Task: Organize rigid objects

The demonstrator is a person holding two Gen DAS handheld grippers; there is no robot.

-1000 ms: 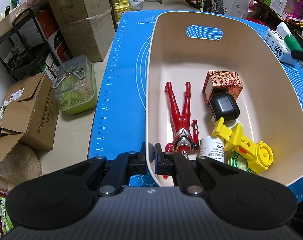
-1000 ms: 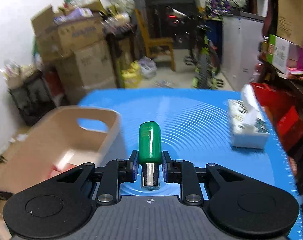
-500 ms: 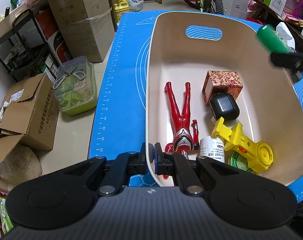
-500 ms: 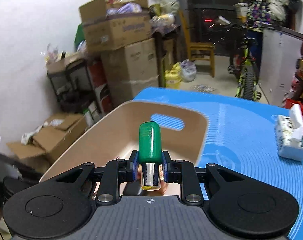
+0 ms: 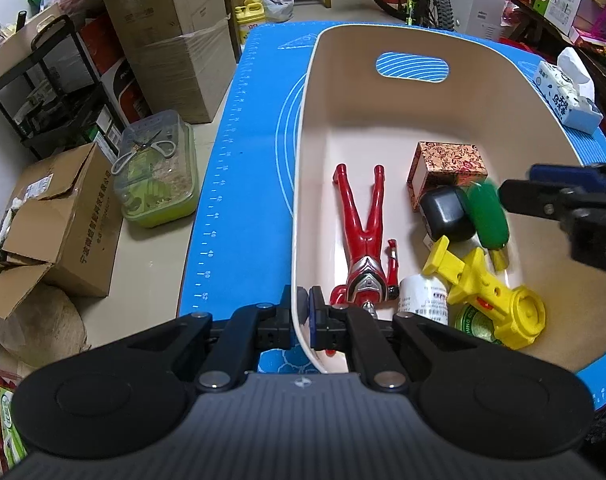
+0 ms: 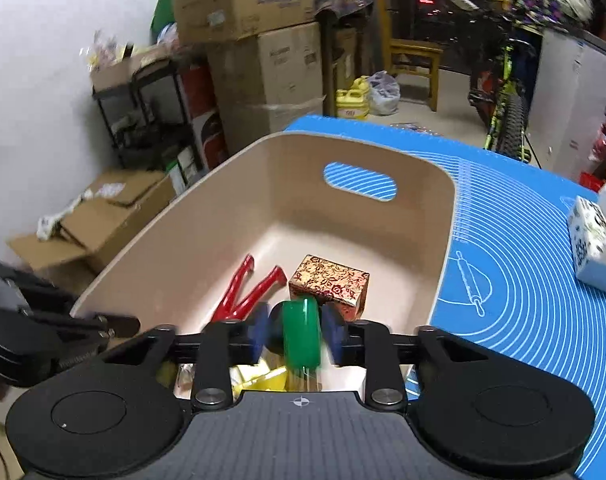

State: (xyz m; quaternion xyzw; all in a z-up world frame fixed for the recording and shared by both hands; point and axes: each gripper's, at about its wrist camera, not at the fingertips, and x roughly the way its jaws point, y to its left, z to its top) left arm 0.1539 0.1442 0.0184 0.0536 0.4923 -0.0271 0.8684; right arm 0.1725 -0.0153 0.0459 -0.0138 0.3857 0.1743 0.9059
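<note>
Holding a red figure (image 5: 363, 240), a patterned box (image 5: 449, 166), a black case (image 5: 447, 214), a yellow toy (image 5: 491, 292) and a white bottle (image 5: 425, 300), the beige bin (image 5: 383, 92) sits on the blue surface (image 5: 239, 160). The left gripper (image 5: 301, 314) has its jaws clenched on the bin's near wall. The right gripper (image 6: 295, 332) hangs over the bin with jaws spread, the blurred green bottle (image 5: 487, 216) loose between them, beside the black case.
</note>
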